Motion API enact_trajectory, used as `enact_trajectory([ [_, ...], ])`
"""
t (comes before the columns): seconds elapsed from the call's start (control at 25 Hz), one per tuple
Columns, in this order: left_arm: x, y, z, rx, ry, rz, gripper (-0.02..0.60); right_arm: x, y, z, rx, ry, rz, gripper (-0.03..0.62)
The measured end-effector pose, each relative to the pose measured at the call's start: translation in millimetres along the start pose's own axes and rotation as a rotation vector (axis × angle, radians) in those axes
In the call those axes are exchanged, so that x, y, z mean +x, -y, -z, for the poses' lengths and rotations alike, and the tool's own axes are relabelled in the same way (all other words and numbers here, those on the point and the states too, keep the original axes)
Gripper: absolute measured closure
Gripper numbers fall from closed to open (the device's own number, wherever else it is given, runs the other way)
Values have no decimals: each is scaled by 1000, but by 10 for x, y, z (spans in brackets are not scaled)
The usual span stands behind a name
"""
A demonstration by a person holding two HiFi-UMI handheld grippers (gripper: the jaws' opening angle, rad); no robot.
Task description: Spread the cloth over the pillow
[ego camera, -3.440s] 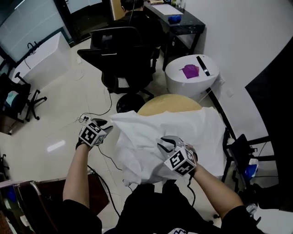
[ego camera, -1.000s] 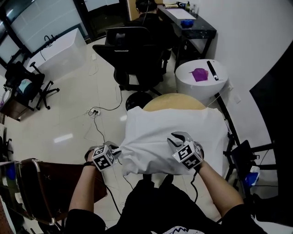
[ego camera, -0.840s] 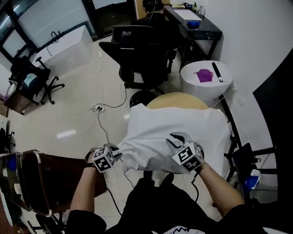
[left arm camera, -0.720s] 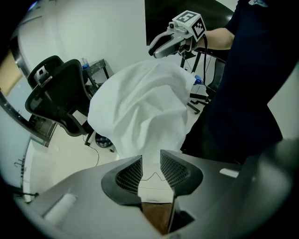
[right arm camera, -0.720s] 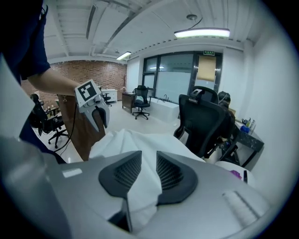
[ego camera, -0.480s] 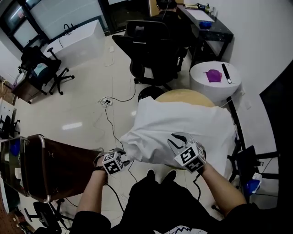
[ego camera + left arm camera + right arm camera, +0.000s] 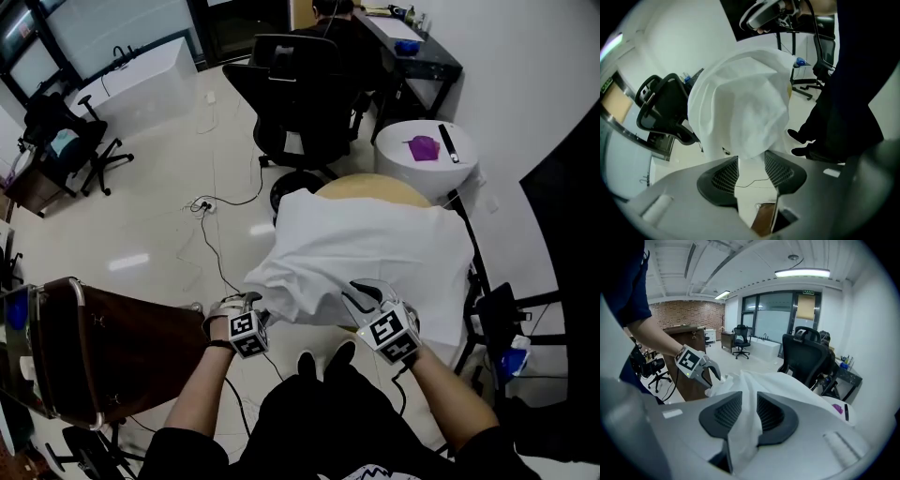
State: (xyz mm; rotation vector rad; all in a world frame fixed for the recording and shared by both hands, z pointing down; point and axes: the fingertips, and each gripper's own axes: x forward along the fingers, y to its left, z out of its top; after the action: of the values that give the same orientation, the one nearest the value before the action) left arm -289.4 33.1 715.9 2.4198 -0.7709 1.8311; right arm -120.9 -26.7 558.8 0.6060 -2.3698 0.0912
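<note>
l gripper (image 7: 751,161) jaws just been opening, cloth (image 7: 375,248) corner loose btwn tips. r gripper (image 7: 749,397) clamped on cloth's near hem. cloth lies over pillow (image 7: 370,185), bunched at its near side. prob letting-go step; next: r eases hem down, then releases.

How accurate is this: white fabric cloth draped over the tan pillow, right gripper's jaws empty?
Not empty: the right gripper view shows the right gripper with jaws shut on the white fabric cloth. It does lie draped over the tan pillow.
</note>
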Motion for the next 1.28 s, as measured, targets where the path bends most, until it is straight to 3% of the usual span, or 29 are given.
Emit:
enact_trajectory([
  [0.12, 52, 42, -46, 142, -2, -7, 485, -14, -148, 18, 27, -7, 11, 484],
  [0.2, 20, 56, -80, 190, 12, -22, 512, -50, -241, 40, 25, -18, 17, 482],
  [0.4, -107, 126, -58, 232, 42, -27, 578, -125, -306, 128, 40, -34, 45, 482],
  [0.76, -349, 237, -33, 270, 39, -69, 580, -268, -401, 219, 45, -47, 57, 484],
  [1.08, -601, 692, 37, 216, -9, -42, 580, -407, -337, 292, 22, -20, 35, 484],
  [1.28, -655, 1088, 119, 137, -57, -4, 580, -504, -305, 369, 15, -2, 7, 484],
])
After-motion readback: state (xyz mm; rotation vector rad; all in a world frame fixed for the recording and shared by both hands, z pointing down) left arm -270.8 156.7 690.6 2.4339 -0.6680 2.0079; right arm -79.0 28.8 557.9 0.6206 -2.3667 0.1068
